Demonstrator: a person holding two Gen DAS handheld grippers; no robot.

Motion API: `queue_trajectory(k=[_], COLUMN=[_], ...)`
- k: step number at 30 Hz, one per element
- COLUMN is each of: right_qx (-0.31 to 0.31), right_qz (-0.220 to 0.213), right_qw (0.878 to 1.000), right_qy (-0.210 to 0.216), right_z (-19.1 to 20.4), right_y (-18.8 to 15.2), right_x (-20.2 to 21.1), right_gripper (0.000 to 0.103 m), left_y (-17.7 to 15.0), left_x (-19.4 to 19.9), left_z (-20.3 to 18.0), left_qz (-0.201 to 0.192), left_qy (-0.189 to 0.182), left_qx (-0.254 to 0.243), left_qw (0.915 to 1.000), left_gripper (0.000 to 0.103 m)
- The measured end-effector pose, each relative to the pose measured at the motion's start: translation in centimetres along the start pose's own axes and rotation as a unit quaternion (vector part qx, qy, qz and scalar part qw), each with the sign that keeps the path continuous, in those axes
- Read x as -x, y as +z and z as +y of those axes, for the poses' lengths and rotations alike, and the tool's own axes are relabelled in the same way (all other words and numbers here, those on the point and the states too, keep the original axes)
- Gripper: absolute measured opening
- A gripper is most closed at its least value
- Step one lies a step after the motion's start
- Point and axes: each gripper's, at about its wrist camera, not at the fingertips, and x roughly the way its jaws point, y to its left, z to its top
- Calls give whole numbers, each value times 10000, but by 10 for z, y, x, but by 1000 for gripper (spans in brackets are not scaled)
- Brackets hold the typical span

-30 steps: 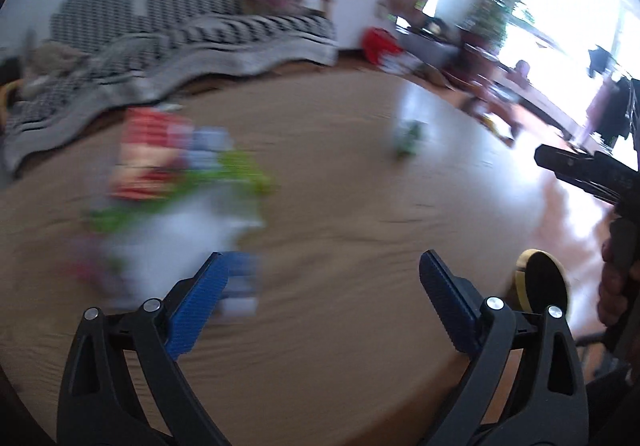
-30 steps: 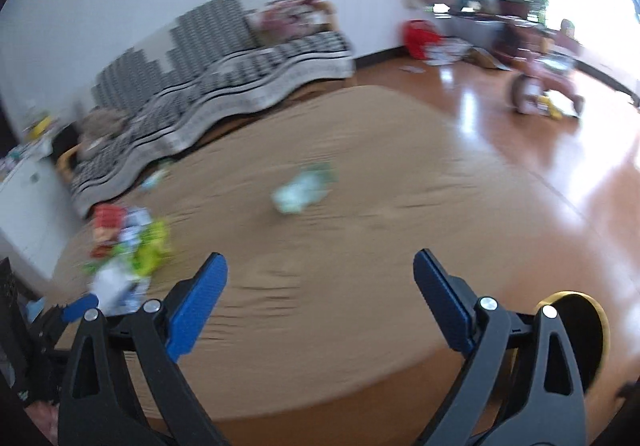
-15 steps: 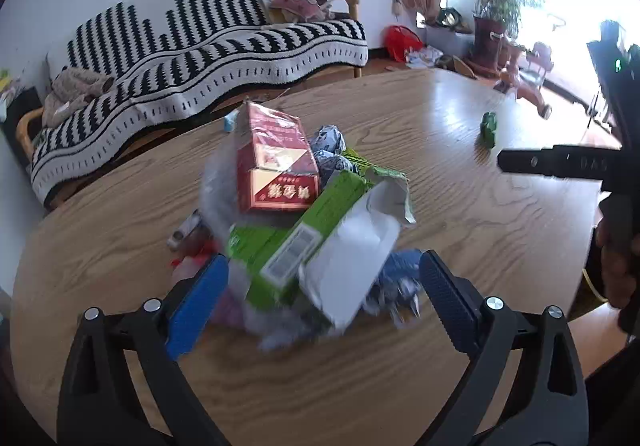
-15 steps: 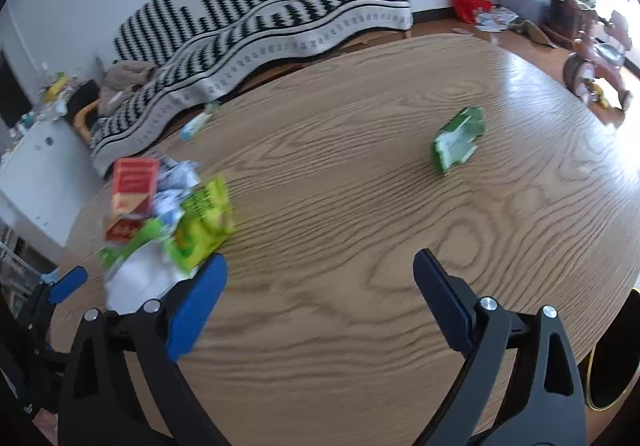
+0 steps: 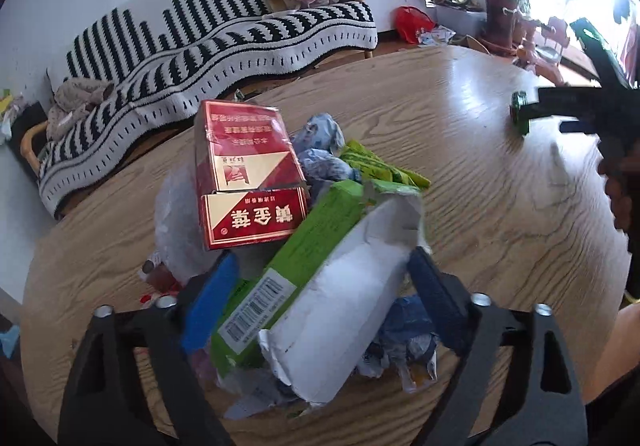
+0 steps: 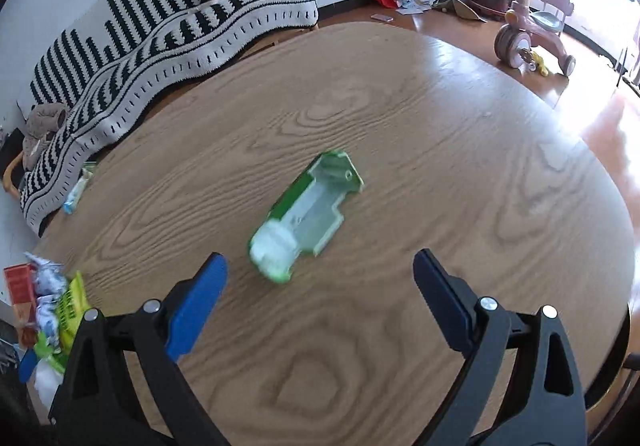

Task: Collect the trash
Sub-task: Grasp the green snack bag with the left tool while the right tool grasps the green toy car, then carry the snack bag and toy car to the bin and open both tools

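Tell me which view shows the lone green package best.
Right wrist view. The green package lies alone mid-table, whole, just ahead of the open right tool. The left wrist view shows only a small green bit at the far right, partly hidden behind the right tool.

both grippers share one build. the left gripper (image 5: 320, 278) has two black plastic arms with triangular cut-outs, silver round screw heads on top of each arm, and flat blue ribbed pads (image 5: 208, 298) on the inner faces. the right gripper (image 6: 320, 286) looks the same: black arms, silver screws, blue pads (image 6: 196, 306). at the right edge of the left wrist view a hand (image 5: 620, 198) shows, blurred, with a bare forearm at the lower right, no sleeve visible.
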Motion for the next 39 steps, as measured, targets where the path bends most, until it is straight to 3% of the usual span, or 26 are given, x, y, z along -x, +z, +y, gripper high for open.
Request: queue_trajectory(k=[4, 5, 6, 7, 8, 10, 18, 29, 34, 39], right_qx=[391, 559, 723, 856, 914, 847, 851, 966, 877, 438], right_qz=[-119, -164, -234, -260, -237, -194, -339, -592, -780, -797], right_qw=[9988, 9976, 9961, 9947, 9945, 9959, 9957, 9931, 9930, 9953], right_qy=[-265, -363, -459, -510, -450, -263, 135, 310, 115, -328], right_z=[14, 20, 25, 29, 31, 28, 17, -16, -70, -156], right_y=[9, 10, 10, 7, 7, 7, 1, -34, -57, -86], right_x=[-19, -22, -22, -19, -18, -14, 30, 110, 156, 185], right_gripper=[85, 71, 46, 34, 19, 14, 13, 13, 13, 13], left_y=[0, 0, 1, 2, 2, 3, 6, 13, 23, 42], left_x=[0, 3, 6, 9, 15, 25, 56, 80, 84, 87], left_z=[-3, -2, 0, 2, 5, 11, 32, 32, 4, -64], left_qz=[0, -27, -55, -83, -131, -255, -539, -762, -841, -892], left_qy=[-20, -60, -94, -113, -158, -249, -470, -698, -977, -1512], left_qx=[-69, -40, -18, 5, 65, 185, 743, 1184, 1139, 947], left_qw=[10000, 10000, 9999, 9999, 9998, 9992, 9947, 9876, 9851, 9799], left_gripper=[50, 42, 38, 30, 28, 26, 23, 23, 23, 23])
